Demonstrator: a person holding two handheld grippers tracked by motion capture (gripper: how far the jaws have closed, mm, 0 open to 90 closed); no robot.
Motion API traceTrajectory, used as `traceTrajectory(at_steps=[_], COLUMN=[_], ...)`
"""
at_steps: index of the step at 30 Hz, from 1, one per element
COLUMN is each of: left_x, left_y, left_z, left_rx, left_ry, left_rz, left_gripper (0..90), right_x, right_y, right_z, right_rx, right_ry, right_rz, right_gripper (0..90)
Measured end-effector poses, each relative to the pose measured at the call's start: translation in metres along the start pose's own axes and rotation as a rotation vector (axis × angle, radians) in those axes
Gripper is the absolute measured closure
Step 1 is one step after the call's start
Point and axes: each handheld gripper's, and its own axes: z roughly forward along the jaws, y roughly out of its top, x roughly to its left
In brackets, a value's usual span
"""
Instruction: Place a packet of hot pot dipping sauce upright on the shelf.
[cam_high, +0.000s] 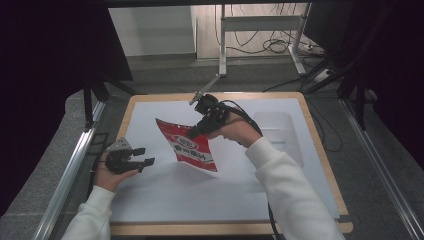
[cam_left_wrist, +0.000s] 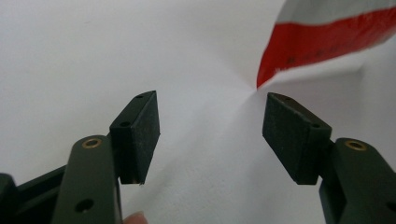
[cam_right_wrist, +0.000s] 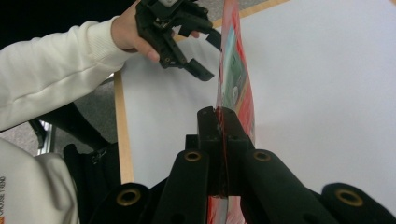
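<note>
At the table's (cam_high: 320, 145) left edge, the left gripper (cam_high: 141, 156) hovers with jaws spread wide, empty. Right of it, the right gripper (cam_high: 193, 134) has its jaws clamped on the red snack packet's (cam_high: 190, 146) edge, holding it above the white sheet (cam_high: 200, 195).

Matt paper, glossy film, rough black pads

The wood-edged table (cam_high: 320, 150) wears a smooth matt white paper sheet (cam_high: 200, 195); the red-and-white snack bag (cam_high: 192, 147) looks like glossy, crinkled plastic film; the left tongs (cam_left_wrist: 211, 135) carry rough matt black pads (cam_left_wrist: 144, 133) on smooth plastic arms.
</note>
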Motion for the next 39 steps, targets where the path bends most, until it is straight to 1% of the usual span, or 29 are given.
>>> traceTrajectory(at_steps=[3,4,7,15,16,21,23,24,26,32,36,38,39], left_x=[0.0,0.0,0.0,-0.001,-0.001,-0.001,-0.001,-0.001,-0.001,-0.001,-0.002,-0.002,-0.002], left_y=[0.0,0.0,0.0,0.0,0.0,0.0,0.0,0.0,0.0,-0.001,-0.001,-0.001,-0.001], left_z=[0.0,0.0,0.002,0.002,0.002,0.003,0.004,0.004,0.003,0.005,0.006,0.007,0.007], left_rx=[0.01,0.01,0.023,0.02,0.026,0.031,0.035,0.036,0.038,0.044,0.052,0.05,0.053], left_ry=[-0.001,-0.001,-0.006,-0.006,-0.007,-0.008,-0.009,-0.009,-0.01,-0.009,-0.009,-0.008,-0.009], left_rz=[0.001,0.001,0.002,0.003,0.004,0.008,0.009,0.009,0.009,0.012,0.016,0.016,0.016], left_gripper=[35.1,34.9,33.4,33.1,33.1,33.0,32.9,32.9,32.9,32.9,32.8,32.8,32.8], right_x=[-0.003,-0.003,-0.006,-0.008,-0.008,-0.011,-0.014,-0.014,-0.017,-0.024,-0.028,-0.029,-0.031], right_y=[0.001,0.001,0.001,0.0,-0.001,-0.003,-0.006,-0.006,-0.01,-0.025,-0.031,-0.032,-0.034], right_z=[-0.006,-0.006,-0.014,-0.024,-0.027,-0.034,-0.041,-0.041,-0.047,-0.066,-0.076,-0.078,-0.083], right_rx=[-0.005,-0.005,-0.017,-0.018,-0.02,-0.028,-0.03,-0.03,-0.04,-0.069,-0.075,-0.075,-0.081], right_ry=[-0.018,-0.018,-0.029,-0.049,-0.058,-0.068,-0.078,-0.078,-0.082,-0.103,-0.122,-0.127,-0.134], right_rz=[0.0,0.0,0.01,0.011,0.009,0.009,0.025,0.025,0.02,0.056,0.074,0.075,0.082], right_gripper=[89.2,89.2,89.2,89.2,89.2,89.2,89.2,89.2,89.2,89.3,89.3,89.2,89.2])
